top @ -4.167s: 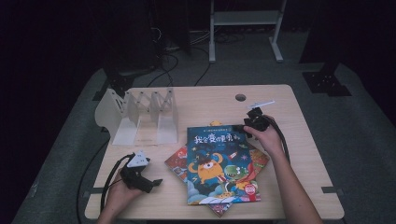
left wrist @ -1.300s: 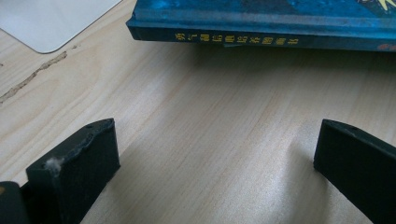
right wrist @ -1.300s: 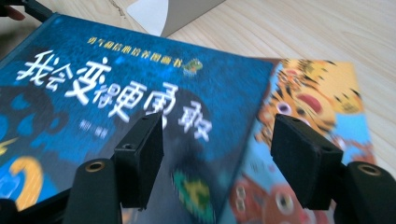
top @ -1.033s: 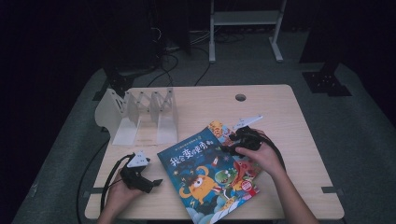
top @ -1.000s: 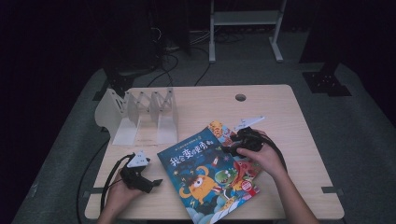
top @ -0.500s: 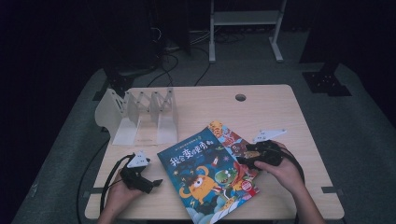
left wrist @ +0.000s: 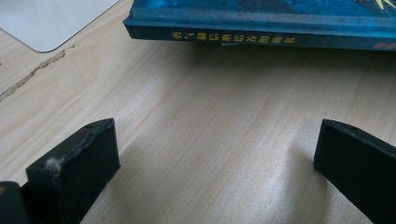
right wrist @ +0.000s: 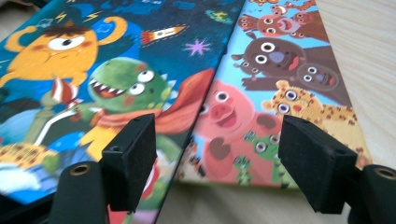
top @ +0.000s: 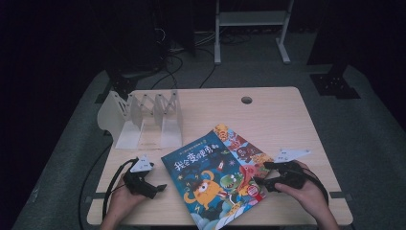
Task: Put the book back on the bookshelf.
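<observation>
Dark room with cables on the floor and a white frame at the back; before me a pale wooden table [top: 268, 112] with a round hole [top: 246, 99] near its far edge. High view: a white folding book rack [top: 143, 120] stands at the far left of the table; a blue picture book [top: 210, 179] with an orange monster on its cover lies tilted at the near middle, overlapping a second picture book [top: 239, 146] of cartoon animals that sticks out beyond its far right side. My left gripper [top: 160, 188] rests on the table just left of the blue book, apart from it. My right gripper [top: 261, 184] lies at the right edge of the books, pointing towards them. Left gripper view: my jaws stand wide apart with bare wood between them and nothing held; the blue book's spine [left wrist: 261, 39], with yellow lettering, lies across the top, near but clear of the jaws, and a corner of the rack's white base [left wrist: 51, 21] shows at upper left. Right gripper view: my jaws have just been opening and stand wide, pressing on nothing; the near edges of the blue book [right wrist: 116, 70] and the animal book [right wrist: 275, 84] lie just ahead of the gap, with bare table directly between the pads.
</observation>
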